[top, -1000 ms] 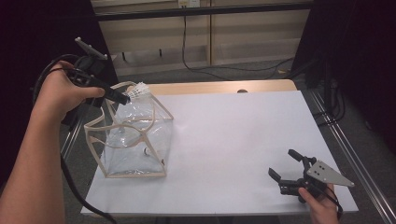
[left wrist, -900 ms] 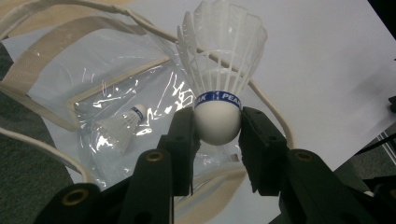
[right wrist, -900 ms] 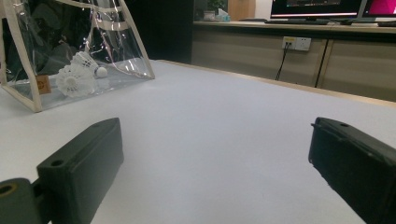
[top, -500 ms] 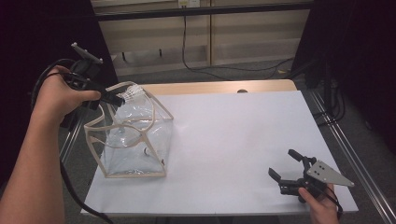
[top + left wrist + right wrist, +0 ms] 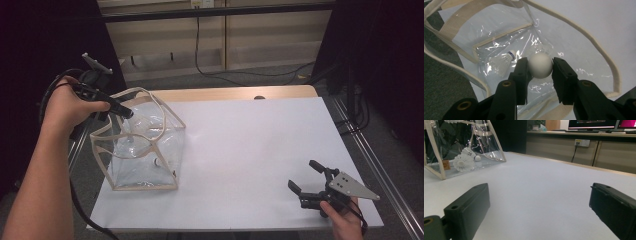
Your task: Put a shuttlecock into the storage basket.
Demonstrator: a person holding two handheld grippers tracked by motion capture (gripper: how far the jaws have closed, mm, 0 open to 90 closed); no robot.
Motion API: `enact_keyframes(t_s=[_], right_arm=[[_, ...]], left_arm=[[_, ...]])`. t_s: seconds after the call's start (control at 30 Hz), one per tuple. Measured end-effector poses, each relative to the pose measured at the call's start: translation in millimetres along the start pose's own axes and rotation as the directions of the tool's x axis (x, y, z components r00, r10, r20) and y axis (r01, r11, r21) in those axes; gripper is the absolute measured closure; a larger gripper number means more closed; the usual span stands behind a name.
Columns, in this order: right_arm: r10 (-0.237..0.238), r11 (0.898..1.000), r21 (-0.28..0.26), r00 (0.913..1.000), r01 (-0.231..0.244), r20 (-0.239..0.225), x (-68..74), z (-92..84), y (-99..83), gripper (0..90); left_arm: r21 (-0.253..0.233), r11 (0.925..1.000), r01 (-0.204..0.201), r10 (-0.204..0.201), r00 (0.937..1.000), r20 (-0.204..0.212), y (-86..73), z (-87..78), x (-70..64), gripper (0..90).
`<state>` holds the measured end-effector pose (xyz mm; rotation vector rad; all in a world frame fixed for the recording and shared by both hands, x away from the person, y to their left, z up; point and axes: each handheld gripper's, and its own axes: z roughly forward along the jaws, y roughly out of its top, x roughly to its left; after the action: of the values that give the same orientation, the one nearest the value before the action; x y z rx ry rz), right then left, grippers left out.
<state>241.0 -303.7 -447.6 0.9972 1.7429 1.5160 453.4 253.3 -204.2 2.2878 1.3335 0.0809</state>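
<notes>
The clear bag (image 5: 145, 150), trimmed in cream webbing with two looped handles, stands with its mouth open at the left of the white table (image 5: 250, 150); a feathered shuttlecock (image 5: 504, 61) lies on its floor, and in the right gripper view two shuttlecocks (image 5: 465, 158) rest against the near wall; the left gripper (image 5: 540, 66) is above the bag's mouth, pointing down into it, jaws partly closed and clamped on a white ball (image 5: 540, 65), one pad pressing each side of it; the ball hangs clear above the bag's floor, just beside the shuttlecock as seen from above; the right gripper (image 5: 306, 176) sits at the near right corner of the table, well apart from the bag, jaws spread wide with nothing between them
</notes>
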Motion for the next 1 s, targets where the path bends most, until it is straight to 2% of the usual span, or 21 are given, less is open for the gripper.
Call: enact_keyframes(t_s=[0.13, 0.23, 0.3, 0.37, 0.5, 0.6, 0.7, 1.0], right_arm=[[0.002, 1.000, -0.002, 1.0000, -0.002, 0.001, -0.3, -0.4, -0.2, 2.8], [0.004, 1.000, -0.001, 1.0000, -0.004, 0.001, -0.3, -0.5, -0.4, 2.8], [0.004, 1.000, -0.003, 1.0000, -0.004, 0.002, -0.2, -0.8, -0.3, 2.8], [0.002, 1.000, -0.003, 1.0000, -0.002, 0.003, -0.5, -1.0, -0.4, 2.8], [0.000, 1.000, -0.002, 1.0000, 0.000, 0.001, -0.2, -1.3, -0.3, 2.8], [0.000, 1.000, -0.001, 1.0000, 0.000, 0.001, 0.1, -1.6, -0.2, 2.8], [0.003, 1.000, -0.004, 1.0000, -0.003, 0.001, 0.0, -2.0, -0.2, 2.8], [0.002, 1.000, -0.003, 1.0000, -0.002, 0.000, 0.7, -2.1, 0.1, 2.8]], left_arm=[[0.003, 0.9999, 0.012, -0.012, 0.9999, -0.004, -0.8, 3.3, 2.2, 66.1], [-0.008, 0.9999, 0.011, -0.011, 0.9999, -0.004, -0.7, 4.5, 4.3, 65.9], [-0.033, 0.9994, 0.012, -0.012, 0.9999, -0.009, -0.8, 4.8, 4.2, 65.6], [-0.032, 0.9993, 0.019, -0.019, 0.9998, 0.001, -0.9, 6.0, 3.4, 65.6], [-0.043, 0.9990, 0.009, -0.008, 0.9998, 0.016, -0.5, 7.3, 1.1, 64.1], [-0.046, 0.9989, -0.004, 0.005, 0.9999, 0.013, 0.2, 7.5, 0.0, 60.7], [-0.052, 0.9987, 0.003, -0.002, 0.9996, 0.029, 0.4, 8.9, -3.0, 59.5], [-0.070, 0.9974, -0.019, 0.026, 0.9952, 0.095, 0.7, 11.2, -12.2, 51.8]])
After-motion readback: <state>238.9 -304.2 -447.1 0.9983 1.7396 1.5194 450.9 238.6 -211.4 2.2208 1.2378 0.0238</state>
